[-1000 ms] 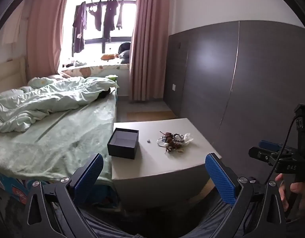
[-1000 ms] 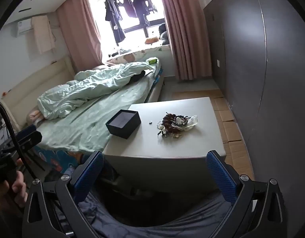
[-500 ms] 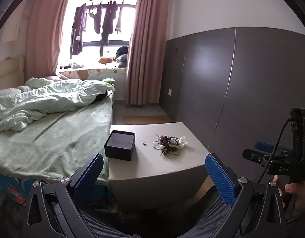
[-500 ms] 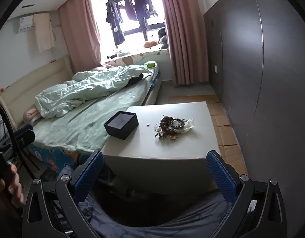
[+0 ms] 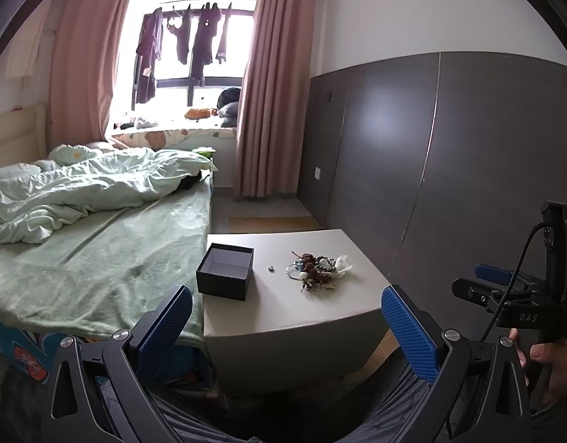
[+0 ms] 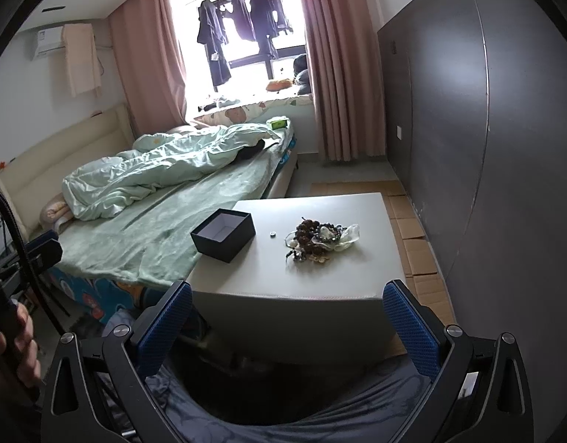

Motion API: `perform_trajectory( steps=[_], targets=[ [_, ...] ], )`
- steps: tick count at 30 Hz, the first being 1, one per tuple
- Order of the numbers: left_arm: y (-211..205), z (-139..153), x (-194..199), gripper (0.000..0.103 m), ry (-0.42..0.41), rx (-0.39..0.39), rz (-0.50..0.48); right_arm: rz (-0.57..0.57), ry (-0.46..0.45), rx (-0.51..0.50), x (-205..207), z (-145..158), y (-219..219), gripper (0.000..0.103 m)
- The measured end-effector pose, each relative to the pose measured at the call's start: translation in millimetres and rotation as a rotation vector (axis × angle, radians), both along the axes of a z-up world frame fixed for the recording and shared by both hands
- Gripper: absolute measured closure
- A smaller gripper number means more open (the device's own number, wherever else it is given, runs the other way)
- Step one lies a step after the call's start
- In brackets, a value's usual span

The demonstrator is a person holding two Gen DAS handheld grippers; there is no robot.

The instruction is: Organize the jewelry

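From the left wrist I see my left gripper [image 5: 286, 323] with jaws spread wide, holding nothing; the jewelry pile [image 5: 318, 268] lies on the surface [image 5: 283, 310] at 12 o'clock, the open black box [image 5: 226, 270] at 11; from the right wrist, my right gripper [image 6: 287, 323] likewise gapes empty, pile [image 6: 318, 238] at 12, box [image 6: 223, 234] at 11.

From my feed: a bed [image 5: 99, 254] with a crumpled mint duvet [image 5: 80, 188] beside the low grey table [image 6: 320, 269], pink curtains [image 5: 272, 85], laundry [image 6: 243, 18] hanging at the window, cardboard [image 6: 412, 229] along the dark wall panel.
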State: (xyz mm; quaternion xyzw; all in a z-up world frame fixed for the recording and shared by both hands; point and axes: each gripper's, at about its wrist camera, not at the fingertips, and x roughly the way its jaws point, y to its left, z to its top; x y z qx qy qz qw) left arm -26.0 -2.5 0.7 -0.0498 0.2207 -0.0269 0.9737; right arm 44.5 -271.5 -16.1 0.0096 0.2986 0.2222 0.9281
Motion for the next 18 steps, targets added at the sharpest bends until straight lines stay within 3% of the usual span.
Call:
perform_trajectory(
  steps=[18],
  targets=[
    [3.2,-1.4,0.2,0.001,0.001,-0.007,0.005,0.001,-0.001,-0.003,-0.3,1.2,0.7,0.000]
  ],
)
